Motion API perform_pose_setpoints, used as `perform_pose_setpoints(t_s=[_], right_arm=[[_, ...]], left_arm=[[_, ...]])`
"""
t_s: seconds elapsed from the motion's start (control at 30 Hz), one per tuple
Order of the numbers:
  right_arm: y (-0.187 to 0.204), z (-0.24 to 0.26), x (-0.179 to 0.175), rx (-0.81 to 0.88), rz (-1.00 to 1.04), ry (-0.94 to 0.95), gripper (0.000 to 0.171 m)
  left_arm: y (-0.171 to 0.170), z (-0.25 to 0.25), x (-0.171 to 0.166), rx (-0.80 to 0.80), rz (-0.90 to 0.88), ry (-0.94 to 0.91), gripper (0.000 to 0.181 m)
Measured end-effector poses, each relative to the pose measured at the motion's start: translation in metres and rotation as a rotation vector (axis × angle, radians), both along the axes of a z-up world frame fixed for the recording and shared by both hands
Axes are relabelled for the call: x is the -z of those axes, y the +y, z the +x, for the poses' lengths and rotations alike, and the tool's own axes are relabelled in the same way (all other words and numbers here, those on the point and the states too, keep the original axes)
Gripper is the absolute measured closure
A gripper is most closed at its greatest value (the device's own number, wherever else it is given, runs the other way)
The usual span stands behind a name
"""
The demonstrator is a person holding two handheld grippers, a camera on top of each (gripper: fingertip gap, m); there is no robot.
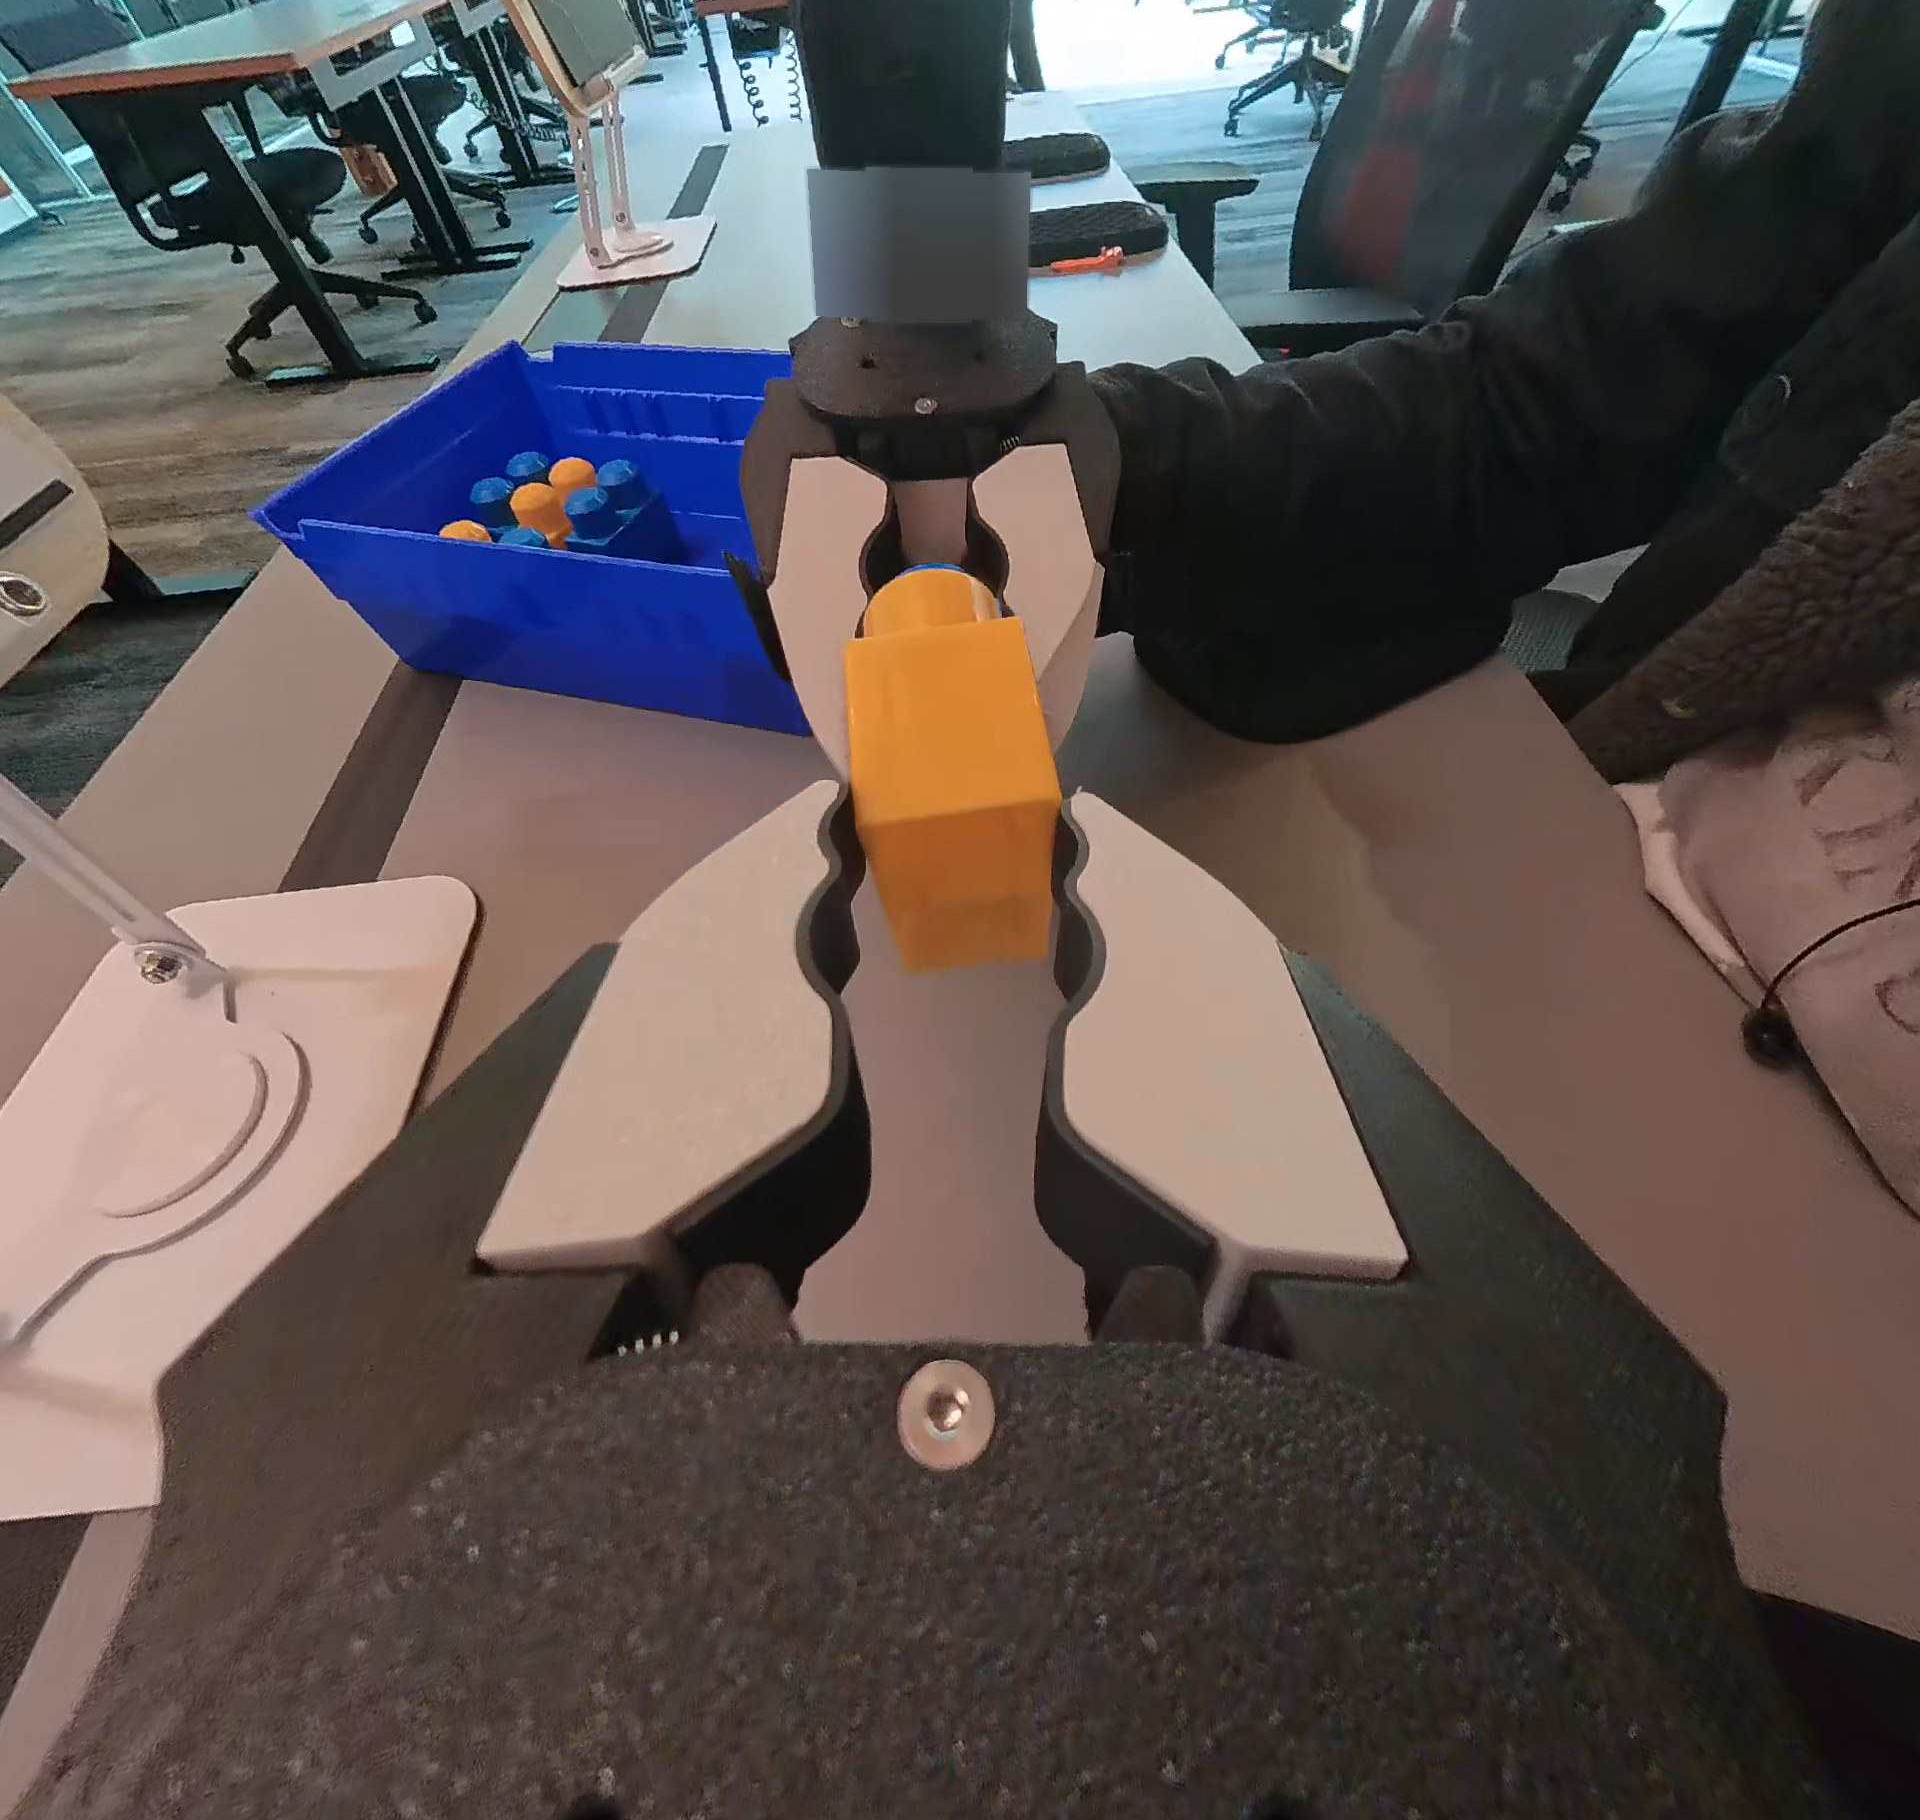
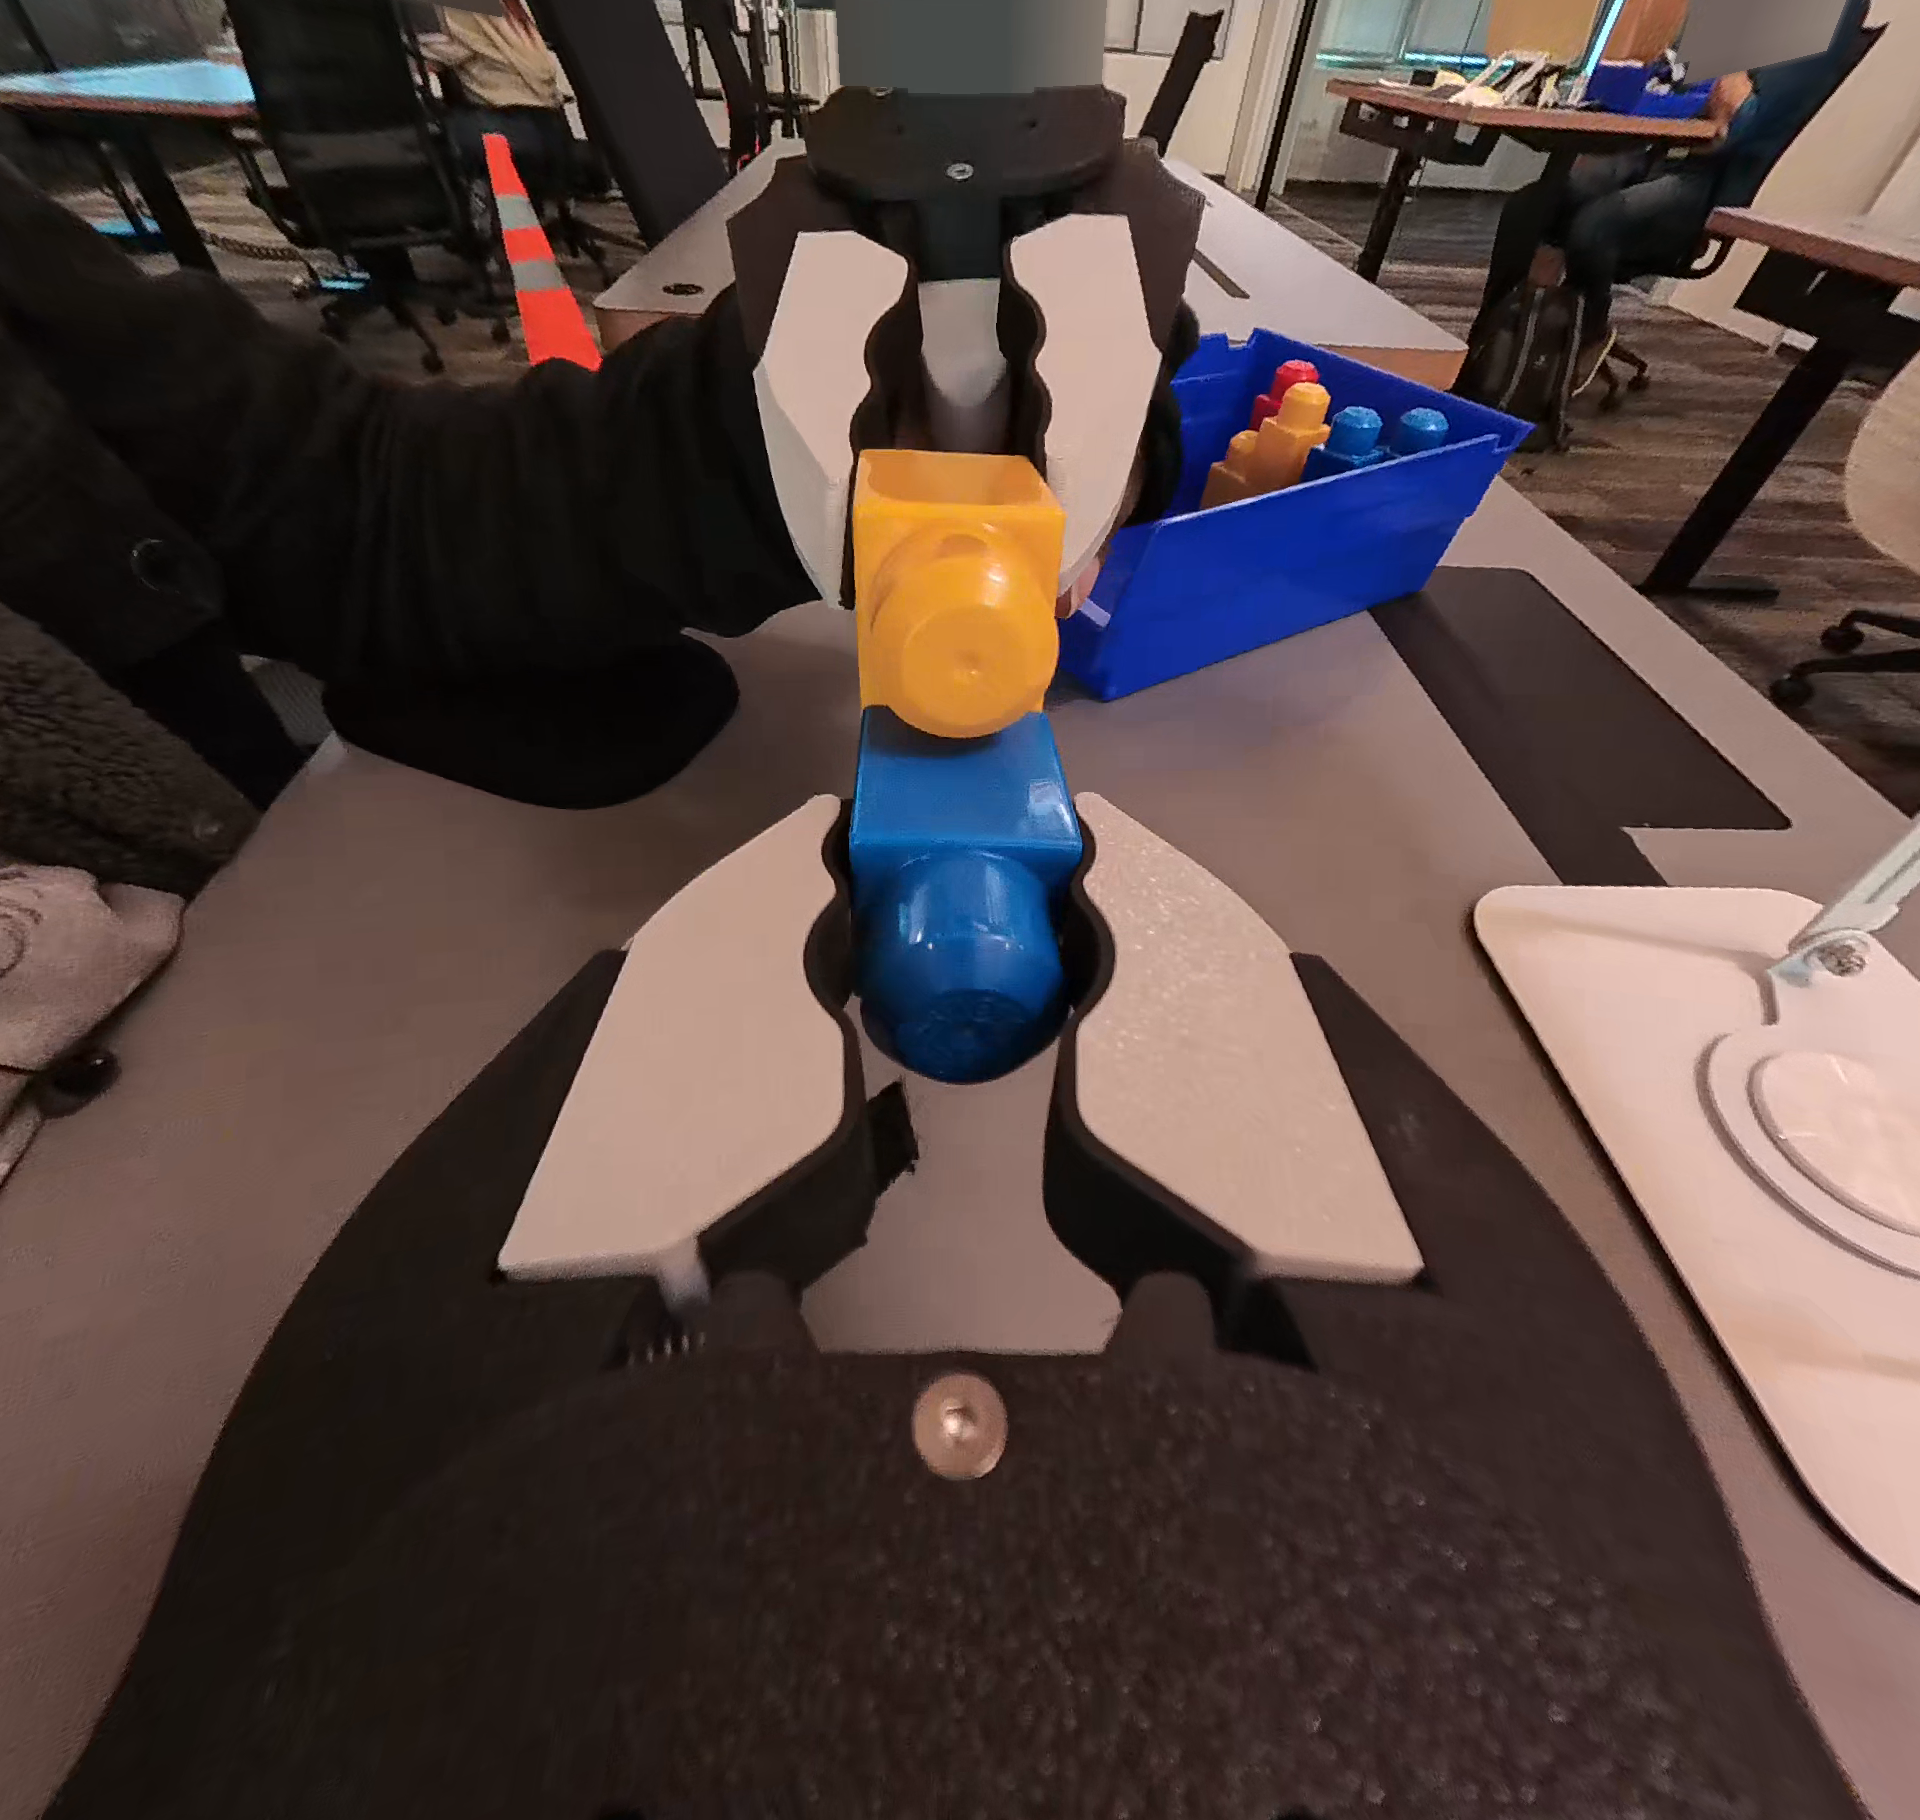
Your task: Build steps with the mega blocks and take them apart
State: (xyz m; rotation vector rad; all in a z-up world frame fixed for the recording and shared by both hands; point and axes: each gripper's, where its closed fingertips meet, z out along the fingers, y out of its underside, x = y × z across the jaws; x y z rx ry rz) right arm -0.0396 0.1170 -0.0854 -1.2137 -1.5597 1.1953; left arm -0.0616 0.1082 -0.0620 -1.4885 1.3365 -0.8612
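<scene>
— Mega blocks: an orange block [image 1: 951, 804] and a blue block [image 2: 961, 840], held above the grey counter [image 2: 416, 939], where exactly?

— Between two facing tools. The left gripper [image 1: 956, 814] has its fingers [image 1: 727, 991] pinching the orange block; the right gripper [image 2: 961, 897] pinches the blue one, stud toward its camera.

— And the arms?

— A black sleeve [image 1: 1351, 523] reaches level over the counter. A blue bin [image 1: 540, 586] of more blocks [image 1: 551, 508] sits just beyond.

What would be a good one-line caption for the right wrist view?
Two handheld grippers meet over a grey table: the right gripper clamps a blue block, the left gripper an orange block.
</scene>
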Motion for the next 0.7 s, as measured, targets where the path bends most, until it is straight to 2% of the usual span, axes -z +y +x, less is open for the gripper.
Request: perform_pose_setpoints(t_s=[0.23, 0.47, 0.7], right_arm=[[0.005, 0.01, -0.007, 0.002, 0.006, 0.003, 0.136], [0.032, 0.046, -0.031, 0.078, -0.009, 0.078, 0.136], [0.037, 0.047, -0.029, 0.096, -0.015, 0.083, 0.135]], left_arm=[[0.001, -0.005, 0.004, -0.002, 0.004, 0.027, 0.146], [0.017, -0.049, 0.001, -0.109, -0.004, 0.02, 0.146], [0.022, -0.055, -0.002, -0.137, 0.003, 0.003, 0.146]])
